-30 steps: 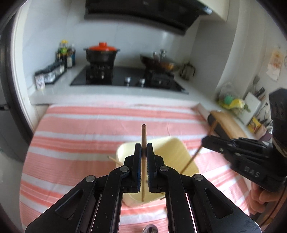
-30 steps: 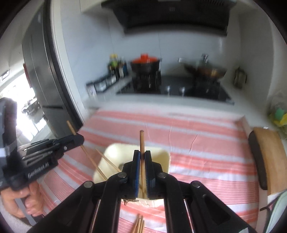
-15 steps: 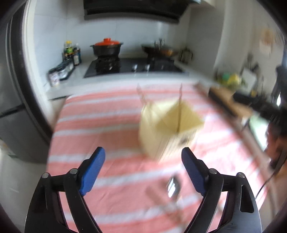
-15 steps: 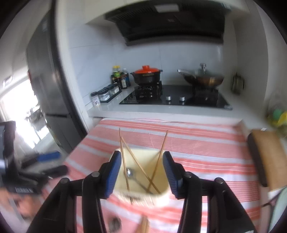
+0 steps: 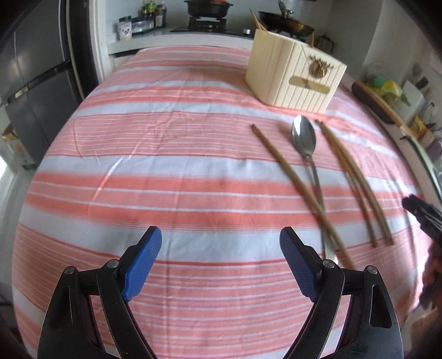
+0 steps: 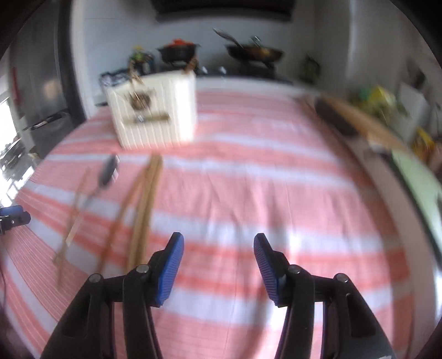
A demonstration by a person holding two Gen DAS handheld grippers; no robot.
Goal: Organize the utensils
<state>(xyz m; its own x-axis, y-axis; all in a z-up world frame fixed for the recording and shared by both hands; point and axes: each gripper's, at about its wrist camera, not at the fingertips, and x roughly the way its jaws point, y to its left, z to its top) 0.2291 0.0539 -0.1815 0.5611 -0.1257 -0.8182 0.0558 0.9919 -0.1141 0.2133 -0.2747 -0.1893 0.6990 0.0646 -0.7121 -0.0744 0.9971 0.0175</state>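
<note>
Showing the spoon (image 5: 304, 135) sharply, only the left view; both grippers' fingers (image 5: 142, 259) gape empty.

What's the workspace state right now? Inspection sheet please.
Surface: striped cloth covers the table.
Job's things: cream utensil box upright, chopstick ends poking out; spoon and loose chopsticks lying on the cloth in front of it.
Clutter: nothing seen on the cloth.
Grippers: left gripper open, empty; right gripper open, empty.
Cables: nothing seen.
Surroundings: stove with pot and wok, fridge, cutting board.
</note>
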